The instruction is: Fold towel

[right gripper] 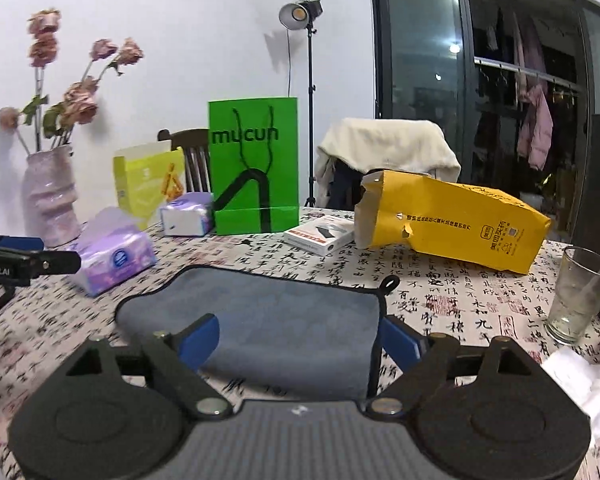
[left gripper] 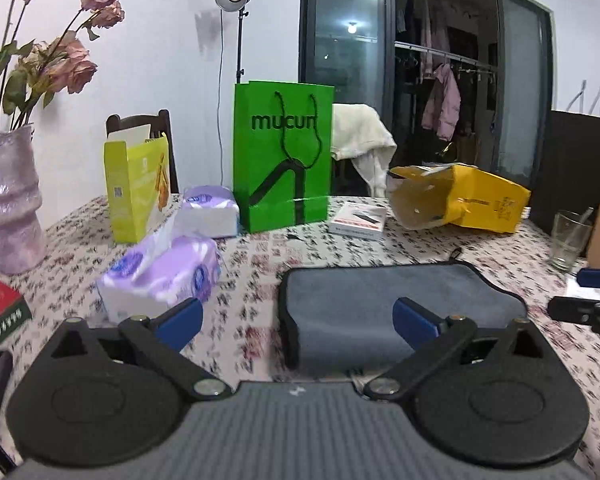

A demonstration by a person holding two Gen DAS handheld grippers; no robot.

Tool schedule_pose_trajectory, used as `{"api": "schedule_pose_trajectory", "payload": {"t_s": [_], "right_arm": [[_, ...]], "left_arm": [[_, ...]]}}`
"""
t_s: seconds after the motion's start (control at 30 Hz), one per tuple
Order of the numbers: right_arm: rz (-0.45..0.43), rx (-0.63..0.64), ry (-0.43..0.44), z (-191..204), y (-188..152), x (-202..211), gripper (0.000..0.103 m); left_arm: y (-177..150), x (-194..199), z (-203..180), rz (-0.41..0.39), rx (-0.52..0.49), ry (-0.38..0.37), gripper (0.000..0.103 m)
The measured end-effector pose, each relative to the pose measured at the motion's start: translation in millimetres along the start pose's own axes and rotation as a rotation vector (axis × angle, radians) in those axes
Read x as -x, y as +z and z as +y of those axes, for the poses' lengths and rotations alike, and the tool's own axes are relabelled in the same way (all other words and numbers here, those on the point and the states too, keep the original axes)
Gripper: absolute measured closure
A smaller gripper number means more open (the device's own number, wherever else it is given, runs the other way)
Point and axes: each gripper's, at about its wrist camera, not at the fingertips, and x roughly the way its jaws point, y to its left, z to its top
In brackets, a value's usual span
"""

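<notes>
One grey towel [right gripper: 284, 320] lies folded, black-edged

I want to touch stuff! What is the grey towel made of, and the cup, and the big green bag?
The grey towel looks like soft microfibre cloth: matte, fuzzy, with a stitched black edge. The cup seems to be clear glass, since the table shows through it, though clear plastic is possible. The green bag looks like stiff, smooth paper with sharp folds and black cord handles.
</notes>
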Motion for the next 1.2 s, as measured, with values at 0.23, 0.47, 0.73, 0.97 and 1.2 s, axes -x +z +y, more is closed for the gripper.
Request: {"api": "schedule_pose_trajectory", "payload": {"t_s": [0.23, 0.47, 0.73, 0.97, 1.2], "right_arm": [[0.007, -0.009, -0.004, 11.8, -26.8, 32.3, 0.014], [0.012, -0.028, -0.034, 16.0, -45.4, 61.0, 0.014], [0.008, -0.033, -0.029, 31.8, -65.1, 92.7, 0.013], [0.006, -0.025, -0.038, 51.5, -78.4, 115.8, 0.013], [-0.004, -0.017, -0.053, 71.4, -89.2, 138.6, 0.008]], "left_arm": [[-27.7, 30.1, -16.0, 0.002, -0.020, -0.020, 0.000], [-43.3, 57.3, -22.3, 0.004, -0.022, -0.017, 0.000], [-58.7, 91.5, -28.3, -0.022, -0.022, -0.041, 0.000], [-70.3, 114.8, -32.8, -0.035, -0.047, -0.063, 0.000], [-80.5, 135.9, -30.2, -0.067, -0.069, -0.083, 0.000]]}}
